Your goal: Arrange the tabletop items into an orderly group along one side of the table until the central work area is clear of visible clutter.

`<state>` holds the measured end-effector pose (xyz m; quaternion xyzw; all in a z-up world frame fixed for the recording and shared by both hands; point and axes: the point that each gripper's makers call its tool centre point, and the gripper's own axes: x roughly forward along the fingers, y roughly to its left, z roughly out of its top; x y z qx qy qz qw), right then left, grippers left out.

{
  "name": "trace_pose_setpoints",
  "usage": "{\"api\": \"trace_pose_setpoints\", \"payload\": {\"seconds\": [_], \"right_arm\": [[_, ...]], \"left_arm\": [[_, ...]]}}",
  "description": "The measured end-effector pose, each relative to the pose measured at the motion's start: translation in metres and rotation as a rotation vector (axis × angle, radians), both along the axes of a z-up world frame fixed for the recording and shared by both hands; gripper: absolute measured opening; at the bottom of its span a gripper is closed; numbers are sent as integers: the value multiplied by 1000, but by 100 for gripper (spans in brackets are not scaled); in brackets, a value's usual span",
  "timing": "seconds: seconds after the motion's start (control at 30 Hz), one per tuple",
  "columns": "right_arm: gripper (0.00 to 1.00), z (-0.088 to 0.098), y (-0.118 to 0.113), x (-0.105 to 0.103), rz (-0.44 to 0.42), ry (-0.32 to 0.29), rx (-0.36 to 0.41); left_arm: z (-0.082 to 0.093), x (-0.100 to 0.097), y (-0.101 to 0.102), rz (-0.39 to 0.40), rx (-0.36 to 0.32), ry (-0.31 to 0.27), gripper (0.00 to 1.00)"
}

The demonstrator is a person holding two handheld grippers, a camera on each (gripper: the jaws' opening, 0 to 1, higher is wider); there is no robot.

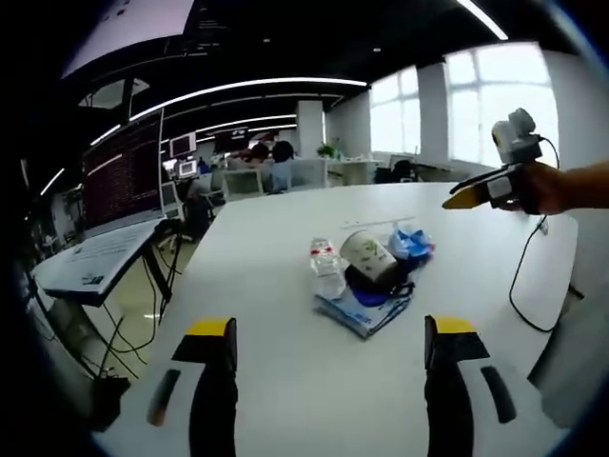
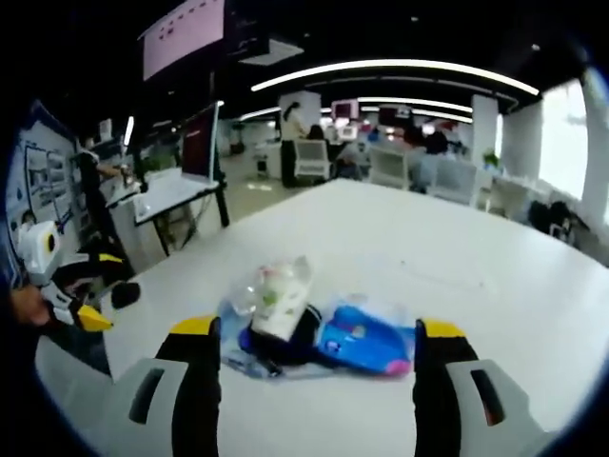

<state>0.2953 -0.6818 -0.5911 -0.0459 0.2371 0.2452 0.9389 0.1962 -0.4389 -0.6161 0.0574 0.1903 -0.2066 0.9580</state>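
Right gripper view: wide-open, empty right gripper (image 2: 309,352) just before the clutter pile (image 2: 314,333); left gripper (image 1: 330,347) likewise.

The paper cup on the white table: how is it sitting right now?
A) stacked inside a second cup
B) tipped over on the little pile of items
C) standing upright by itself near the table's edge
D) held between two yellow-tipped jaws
B: the paper cup lies on its side atop the clutter pile, on the white table, with both grippers open and clear of it.
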Motion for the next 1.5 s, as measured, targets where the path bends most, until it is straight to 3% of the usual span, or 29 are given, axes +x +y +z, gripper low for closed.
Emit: {"api": "trace_pose_setpoints", "payload": {"seconds": [0.5, 0.9, 1.5], "right_arm": [[82, -20, 32, 21, 43, 63, 5], [81, -19, 60, 50, 58, 84, 59], [80, -39, 81, 66, 83, 139, 70]], "left_arm": [[-6, -1, -12, -36, 28, 12, 77], [-15, -1, -18, -64, 48, 35, 76], [-19, 4, -14, -46, 45, 44, 75]]}}
